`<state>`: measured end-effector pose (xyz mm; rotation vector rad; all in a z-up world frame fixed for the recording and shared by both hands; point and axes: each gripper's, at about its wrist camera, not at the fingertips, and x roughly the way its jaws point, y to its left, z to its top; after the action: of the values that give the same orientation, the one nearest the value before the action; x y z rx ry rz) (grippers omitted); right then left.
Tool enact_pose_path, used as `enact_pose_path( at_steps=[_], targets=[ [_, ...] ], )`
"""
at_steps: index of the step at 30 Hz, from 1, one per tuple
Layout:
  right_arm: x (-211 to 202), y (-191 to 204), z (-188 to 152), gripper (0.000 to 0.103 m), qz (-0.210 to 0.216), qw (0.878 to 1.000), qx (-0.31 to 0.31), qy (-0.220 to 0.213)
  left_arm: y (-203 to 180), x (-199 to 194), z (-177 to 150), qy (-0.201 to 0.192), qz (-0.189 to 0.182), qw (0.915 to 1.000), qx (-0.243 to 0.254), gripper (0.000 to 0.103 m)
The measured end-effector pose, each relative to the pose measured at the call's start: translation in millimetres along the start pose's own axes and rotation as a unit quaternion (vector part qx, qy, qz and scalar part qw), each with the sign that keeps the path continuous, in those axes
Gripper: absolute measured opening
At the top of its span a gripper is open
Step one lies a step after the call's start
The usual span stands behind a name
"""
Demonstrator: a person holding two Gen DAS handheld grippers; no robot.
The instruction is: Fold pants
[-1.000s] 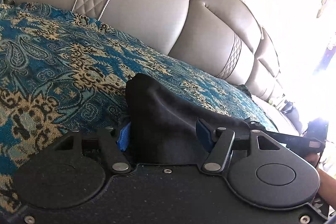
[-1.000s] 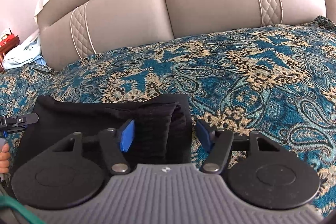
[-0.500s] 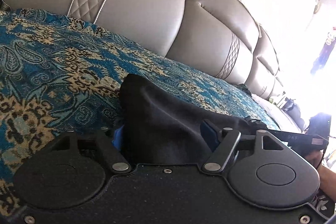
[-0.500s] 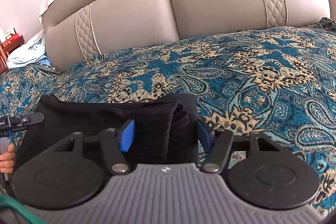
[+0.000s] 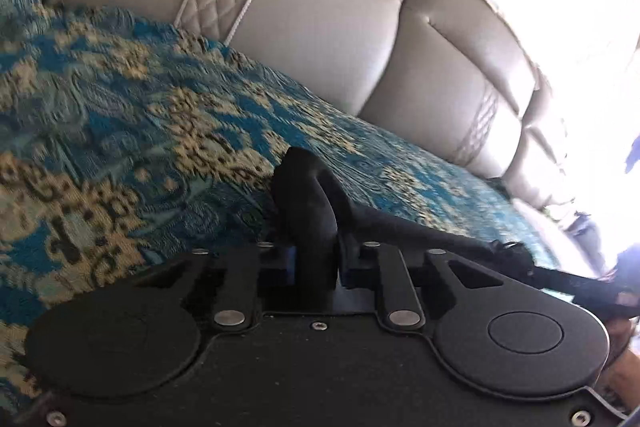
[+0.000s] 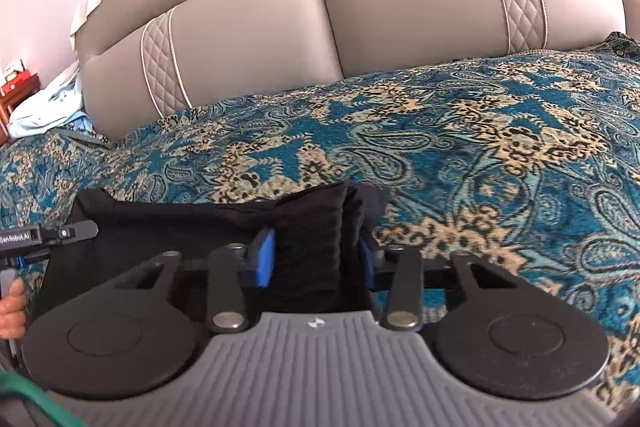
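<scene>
Where pants point(image 6: 224, 227) lie: paisley bedspread point(image 6: 480, 147).

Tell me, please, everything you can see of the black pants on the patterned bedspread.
The black pants are soft, matte cloth, lying partly folded on the blue and tan paisley bedspread in front of a beige padded headboard. The right gripper has just closed on a thick ribbed edge, several layers deep. The left gripper has just closed on the other end, pinching it into a raised loop. Between them the cloth runs low over the bedspread.
</scene>
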<state>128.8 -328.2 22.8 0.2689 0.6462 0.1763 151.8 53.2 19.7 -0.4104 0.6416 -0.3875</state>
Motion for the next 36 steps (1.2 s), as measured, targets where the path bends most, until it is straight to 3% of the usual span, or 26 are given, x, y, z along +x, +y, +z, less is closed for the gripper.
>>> enact_pose_path(
  at_steps=[4, 12, 17, 20, 26, 36],
  targets=[
    [8, 21, 7, 0.035, -0.017, 1.0, -0.016, 0.0, -9, -8, 16, -0.006, 0.034, 0.9989, 0.032, 0.013],
    [61, 82, 41, 0.03, 0.013, 1.0, 0.001, -0.004, 27, -8, 75, -0.03, 0.13, 0.9898, 0.049, 0.012],
    [104, 145, 74, 0.03, 0.023, 0.999, -0.025, -0.014, 57, 6, 114, -0.044, 0.221, 0.9715, 0.072, 0.012],
    [127, 175, 87, 0.03, 0.015, 0.999, -0.04, -0.018, 70, 15, 126, -0.05, 0.258, 0.9614, 0.082, 0.012],
    [153, 197, 90, 0.03, -0.019, 0.998, -0.065, -0.02, 93, 29, 139, -0.04, 0.265, 0.9618, 0.055, 0.012],
    [159, 195, 69, 0.034, -0.071, 0.992, -0.097, -0.032, 85, 41, 130, -0.027, 0.268, 0.9594, 0.085, 0.014]
  ],
)
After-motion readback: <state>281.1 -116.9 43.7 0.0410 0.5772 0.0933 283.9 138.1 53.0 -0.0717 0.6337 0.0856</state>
